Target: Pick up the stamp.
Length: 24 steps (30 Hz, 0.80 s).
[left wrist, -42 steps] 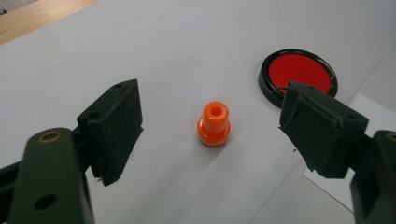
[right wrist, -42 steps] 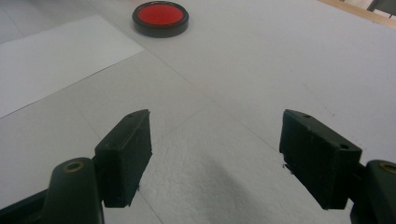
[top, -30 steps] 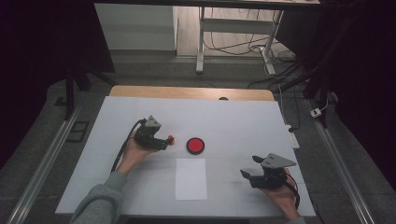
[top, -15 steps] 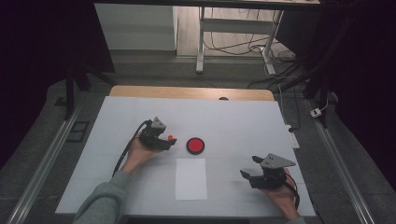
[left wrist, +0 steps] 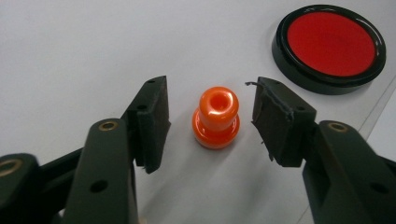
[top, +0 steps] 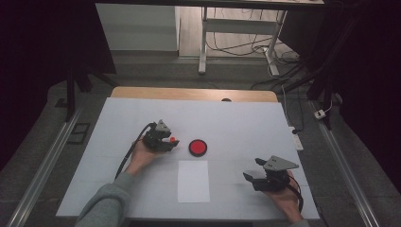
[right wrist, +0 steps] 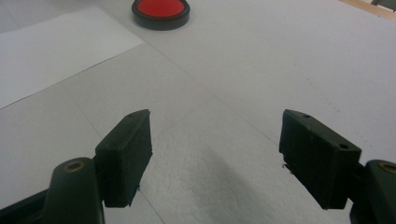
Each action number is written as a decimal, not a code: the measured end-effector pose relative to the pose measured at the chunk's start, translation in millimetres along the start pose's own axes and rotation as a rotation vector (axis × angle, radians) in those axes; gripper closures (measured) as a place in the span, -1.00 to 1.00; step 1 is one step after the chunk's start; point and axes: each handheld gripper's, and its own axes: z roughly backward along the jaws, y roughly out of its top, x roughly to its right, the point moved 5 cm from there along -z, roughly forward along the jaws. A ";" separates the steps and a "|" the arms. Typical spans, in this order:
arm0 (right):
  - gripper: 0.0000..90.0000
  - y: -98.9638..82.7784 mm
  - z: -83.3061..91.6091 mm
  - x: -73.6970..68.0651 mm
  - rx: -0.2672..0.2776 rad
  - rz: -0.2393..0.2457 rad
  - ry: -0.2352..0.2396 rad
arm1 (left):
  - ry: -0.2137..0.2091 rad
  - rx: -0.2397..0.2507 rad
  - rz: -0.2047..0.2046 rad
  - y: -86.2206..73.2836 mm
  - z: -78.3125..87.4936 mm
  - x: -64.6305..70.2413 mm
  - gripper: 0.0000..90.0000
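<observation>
White table (top: 246,123), left tongs (left wrist: 210,119) closing round stamp (left wrist: 215,117)

black grippers (top: 163,139) (top: 265,179) with brass-ringed screw holes, a worn, frayed pad (left wrist: 275,119), grey top plates, black trailing cables; a grey sleeve (top: 106,203).

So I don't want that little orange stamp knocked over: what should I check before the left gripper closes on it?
1. Orange stamp upright on the table: ok.
2. Stamp centred between the left gripper jaws, which have just been closing: ok.
3. Pads touching the stamp: not yet, gaps both sides.
4. Red ink pad apart from the jaws: ok.
5. Right gripper open, holding nothing, away from the stamp: ok.
6. White paper sheet lying flat: ok.
</observation>
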 end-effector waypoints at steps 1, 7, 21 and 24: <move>-0.45 0.0 -0.1 0.0 0.000 0.000 0.000 | -0.002 0.001 0.000 0.0 -0.2 -0.1 0.08; -0.45 -0.2 -0.1 0.0 0.000 0.000 -0.003 | -0.007 0.005 0.001 -0.2 -1.6 -0.8 0.20; -0.45 -0.8 -0.2 0.3 -0.003 0.003 -0.005 | -0.021 0.009 -0.020 0.0 -1.2 0.7 0.53; -0.45 -1.0 0.0 0.5 -0.007 0.006 -0.007 | -0.021 0.011 -0.019 -0.2 -0.7 0.2 0.59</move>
